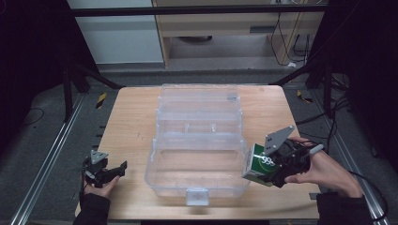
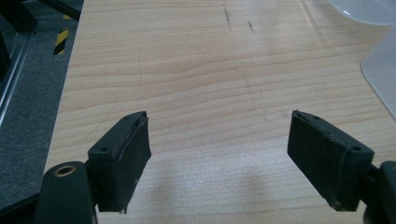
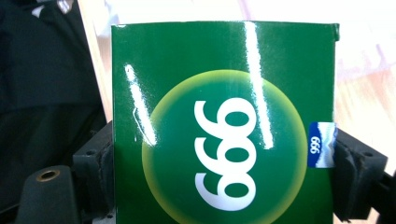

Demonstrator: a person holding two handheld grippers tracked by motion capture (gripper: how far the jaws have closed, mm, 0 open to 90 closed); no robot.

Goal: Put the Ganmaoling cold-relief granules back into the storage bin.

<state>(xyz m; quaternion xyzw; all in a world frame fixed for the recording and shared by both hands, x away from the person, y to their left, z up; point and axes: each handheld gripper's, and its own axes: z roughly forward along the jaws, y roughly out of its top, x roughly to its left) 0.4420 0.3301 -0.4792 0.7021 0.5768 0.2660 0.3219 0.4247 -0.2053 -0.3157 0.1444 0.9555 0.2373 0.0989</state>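
The right gripper [image 1: 277, 165] is clamped on a green "999" carton [image 1: 259, 165], held off the desk [image 1: 126, 122] just beside the right wall of the open clear plastic organiser box [image 1: 197, 140]. The left gripper [image 1: 110, 171], jaws spread and empty, rests on the desk left of the box. Judged step: loading. The next move would call for carrying the carton over the rim and lowering it inside.

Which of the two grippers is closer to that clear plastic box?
Right. The right gripper, holding a green box, is at the clear box's right wall; the left gripper rests farther off, open.
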